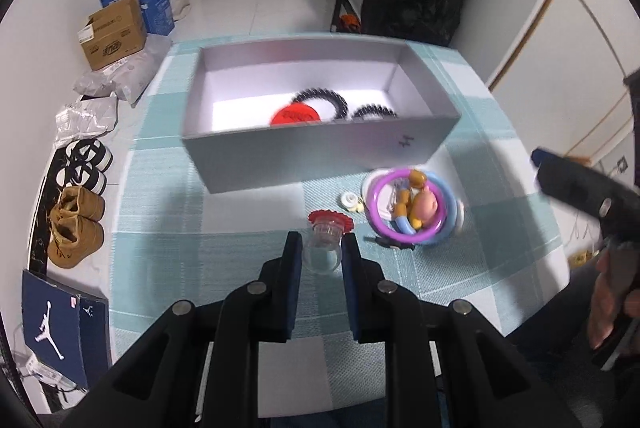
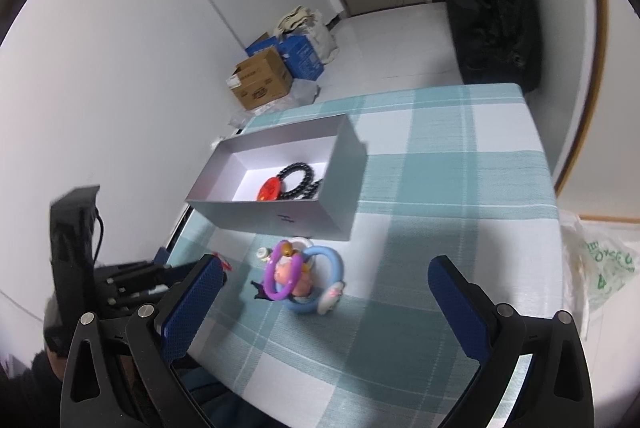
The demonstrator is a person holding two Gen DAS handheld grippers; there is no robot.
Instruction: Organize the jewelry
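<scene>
Left tongs (image 1: 322, 248) are narrow and hold a small clear jar (image 1: 323, 252) with a red ruffled top, lifted a little above the counter (image 1: 248, 211), probably to carry it to the grey box (image 1: 320, 151). That box already keeps black bead bracelets (image 1: 320, 99) and a red disc (image 1: 296, 115). Right tongs (image 2: 326, 284) stand wide and empty, near the coloured rings (image 2: 300, 280) which lie beside the box, not sorted yet.

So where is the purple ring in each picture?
Left wrist view: the purple ring sits right of centre, in the toy pile in front of the grey box.
Right wrist view: the ring is low and left of centre, again in front of the box.
Shared landmark: the grey box.
</scene>
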